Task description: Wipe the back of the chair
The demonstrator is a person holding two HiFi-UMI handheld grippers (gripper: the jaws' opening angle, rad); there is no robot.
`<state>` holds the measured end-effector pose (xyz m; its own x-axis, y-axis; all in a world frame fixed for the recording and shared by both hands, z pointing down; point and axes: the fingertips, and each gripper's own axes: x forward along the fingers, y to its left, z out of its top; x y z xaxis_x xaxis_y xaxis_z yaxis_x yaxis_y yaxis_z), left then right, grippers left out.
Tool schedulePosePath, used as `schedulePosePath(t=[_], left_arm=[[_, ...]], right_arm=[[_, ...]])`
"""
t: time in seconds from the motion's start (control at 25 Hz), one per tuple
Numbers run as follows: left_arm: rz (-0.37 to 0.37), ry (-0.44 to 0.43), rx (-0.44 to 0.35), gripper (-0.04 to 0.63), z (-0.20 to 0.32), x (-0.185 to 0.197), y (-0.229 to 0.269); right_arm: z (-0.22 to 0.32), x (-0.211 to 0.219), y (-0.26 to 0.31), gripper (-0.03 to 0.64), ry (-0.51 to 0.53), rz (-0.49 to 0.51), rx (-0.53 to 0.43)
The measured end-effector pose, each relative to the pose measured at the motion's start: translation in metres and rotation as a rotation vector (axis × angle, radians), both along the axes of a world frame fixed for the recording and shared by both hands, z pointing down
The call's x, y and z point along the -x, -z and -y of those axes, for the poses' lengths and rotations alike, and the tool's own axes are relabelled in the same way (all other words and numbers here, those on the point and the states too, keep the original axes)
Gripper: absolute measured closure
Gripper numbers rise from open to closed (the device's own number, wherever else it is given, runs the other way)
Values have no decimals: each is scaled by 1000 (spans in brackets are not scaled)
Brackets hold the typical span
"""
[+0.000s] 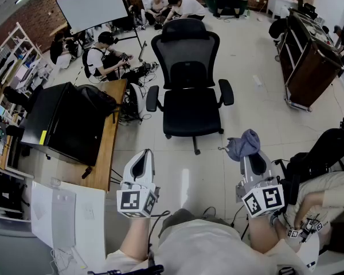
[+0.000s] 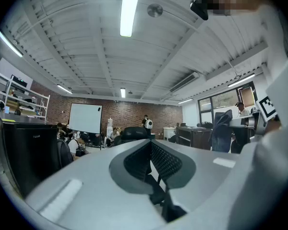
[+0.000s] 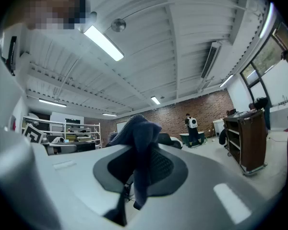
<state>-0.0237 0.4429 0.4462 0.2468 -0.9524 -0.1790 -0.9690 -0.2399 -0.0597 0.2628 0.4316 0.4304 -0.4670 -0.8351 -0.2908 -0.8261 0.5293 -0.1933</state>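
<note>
The black mesh office chair [image 1: 190, 79] stands in the middle of the floor, its seat facing me and its back on the far side. My left gripper [image 1: 142, 158] is held low in front of me, well short of the chair, shut with nothing in it. In the left gripper view the black pads [image 2: 170, 161] meet, and the chair's headrest [image 2: 134, 132] shows beyond them. My right gripper [image 1: 251, 157] is shut on a blue-grey cloth [image 1: 243, 144], which bunches over its tip. That cloth [image 3: 140, 147] hangs down between the jaws in the right gripper view.
A wooden desk [image 1: 107, 153] at the left carries a black monitor [image 1: 63, 124] and a dark bag [image 1: 96, 99]. A dark wooden cabinet [image 1: 307, 59] stands at the right. People sit on the floor [image 1: 106, 56] behind the chair, and one sits at my lower right [image 1: 327, 196].
</note>
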Motion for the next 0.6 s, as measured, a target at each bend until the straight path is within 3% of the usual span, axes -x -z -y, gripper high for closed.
schedulePosePath(t=[0.24,0.6], left_arm=[[-31,6,35,534,46,-23,-25],[-40,-33,8,534,183,11,-33]], right_arm=[[47,-28,-12,571,6,8,6],[167,12,-27,571,-29,-20,9]])
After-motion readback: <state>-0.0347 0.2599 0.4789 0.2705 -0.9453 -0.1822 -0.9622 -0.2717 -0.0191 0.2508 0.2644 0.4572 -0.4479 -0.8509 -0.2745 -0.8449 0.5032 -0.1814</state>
